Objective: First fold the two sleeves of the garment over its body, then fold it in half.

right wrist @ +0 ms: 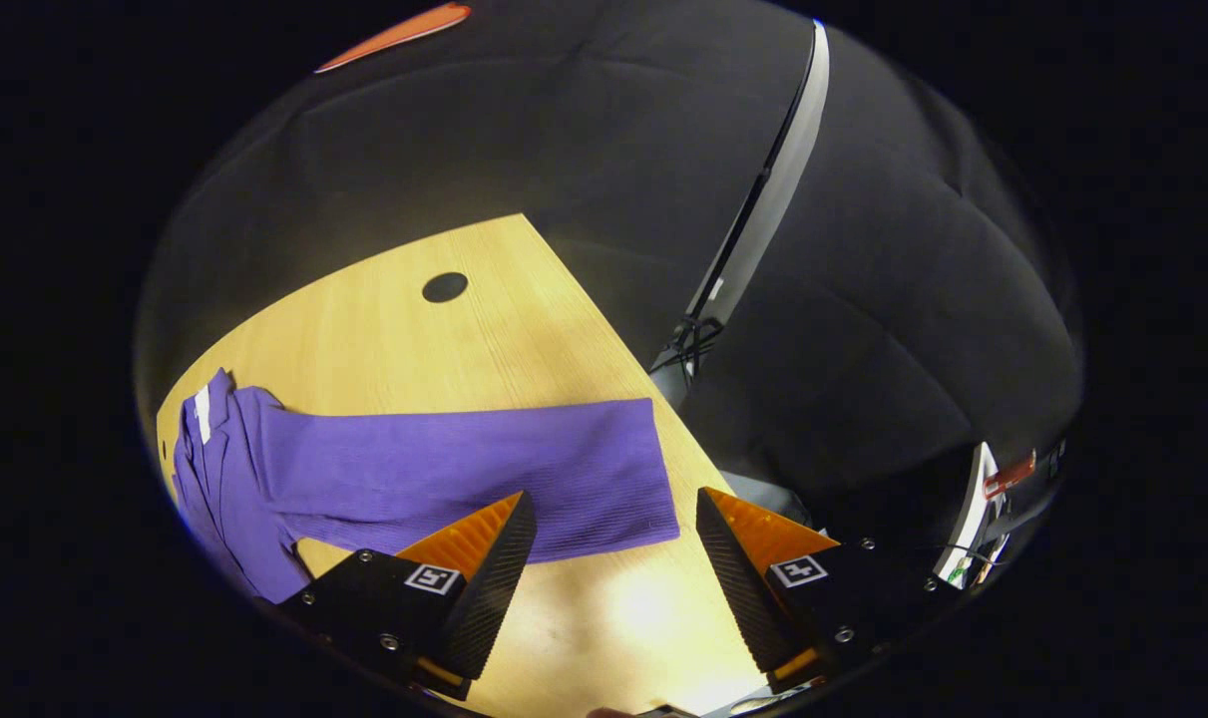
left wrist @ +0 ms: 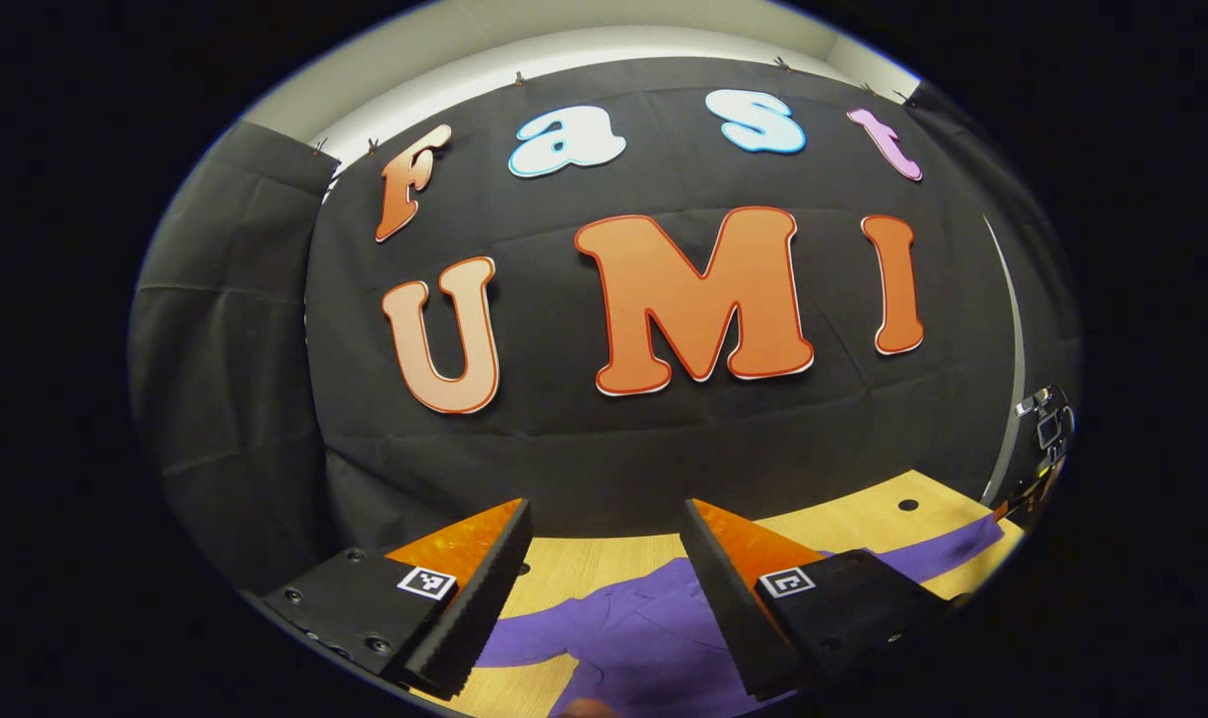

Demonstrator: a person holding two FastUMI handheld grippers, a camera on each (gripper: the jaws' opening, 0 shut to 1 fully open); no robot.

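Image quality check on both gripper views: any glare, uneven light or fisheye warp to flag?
Right gripper view: bright glare patch on the pale wooden table just beyond the open right tongs; the purple ribbed knit garment is evenly lit and sharp, the surroundings fall dark. Left gripper view: strong fisheye bowing of the table edge; the open left tongs are sharp, the garment is dim at the bottom.

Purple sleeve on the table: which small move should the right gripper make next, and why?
Probably lower the right gripper onto the cuff end of the sleeve and close. Its jaws stand open and hold nothing, and the sleeve lies flat, stretched out across the wooden table, not yet folded over the body.
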